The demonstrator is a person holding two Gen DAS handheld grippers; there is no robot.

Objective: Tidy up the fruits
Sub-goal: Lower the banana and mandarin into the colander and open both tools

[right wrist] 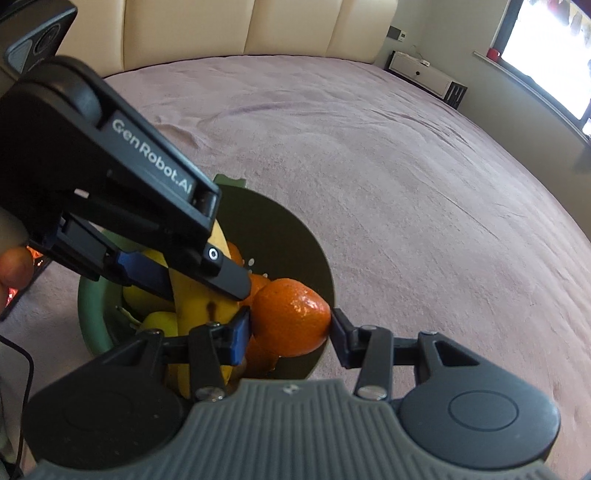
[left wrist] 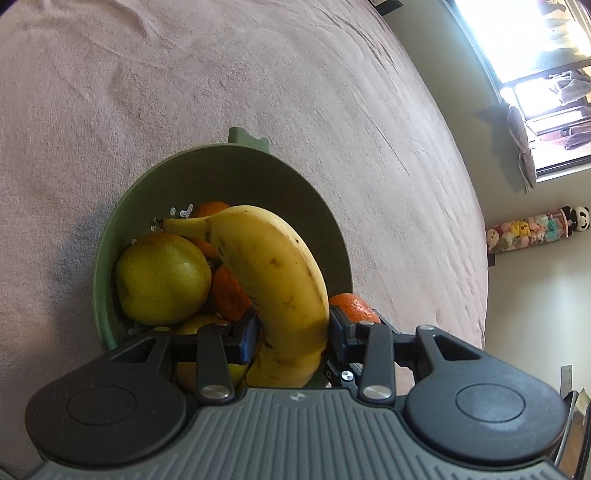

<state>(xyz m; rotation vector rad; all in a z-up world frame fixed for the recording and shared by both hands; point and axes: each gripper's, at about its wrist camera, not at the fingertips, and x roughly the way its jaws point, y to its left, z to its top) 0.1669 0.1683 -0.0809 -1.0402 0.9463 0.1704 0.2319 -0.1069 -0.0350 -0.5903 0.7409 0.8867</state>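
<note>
We are looking into a home bedroom. A wide bed is filling most of both views, and a pinkish plush blanket is covering it. A cream padded headboard is rising behind it in the right wrist view. Beside the bed a low white cabinet is standing against the wall, under a bright window. In the left wrist view a clear tube of small stuffed toys is standing by the wall, a panda plush sitting at its end, and a curtain is hanging at the window.
</note>
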